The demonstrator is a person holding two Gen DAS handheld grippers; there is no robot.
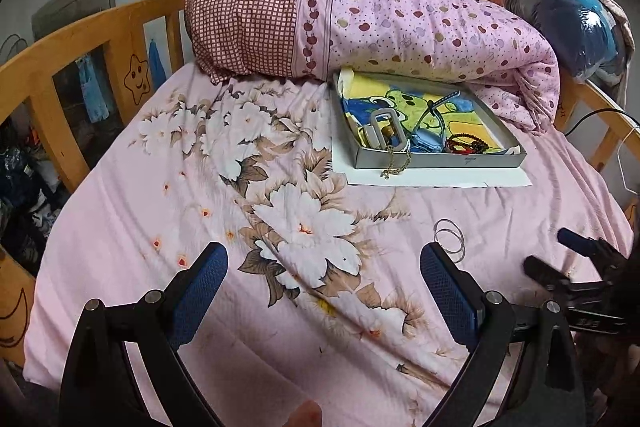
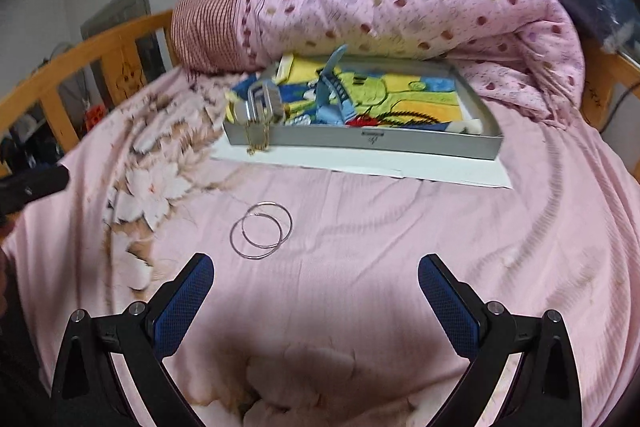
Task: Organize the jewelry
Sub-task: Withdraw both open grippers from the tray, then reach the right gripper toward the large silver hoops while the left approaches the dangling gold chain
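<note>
A shallow grey box (image 1: 440, 159) (image 2: 360, 143) lined with a cartoon cloth sits on white paper on the bed. It holds a silver buckle (image 1: 384, 127) (image 2: 262, 103), red beads (image 1: 466, 145), a blue strap (image 2: 332, 83) and a gold chain (image 1: 396, 163) (image 2: 258, 141) hanging over its front wall. Two thin silver hoops (image 1: 450, 239) (image 2: 262, 231) lie overlapped on the sheet in front of the box. My left gripper (image 1: 324, 267) is open and empty, left of the hoops. My right gripper (image 2: 316, 281) is open and empty, just short of the hoops.
A rolled pink quilt (image 1: 400, 19) lies behind the box. A wooden bed rail (image 1: 80, 39) runs along the left and far right. The right gripper shows at the right edge of the left wrist view (image 1: 580, 267). The floral sheet (image 1: 240, 167) covers the bed.
</note>
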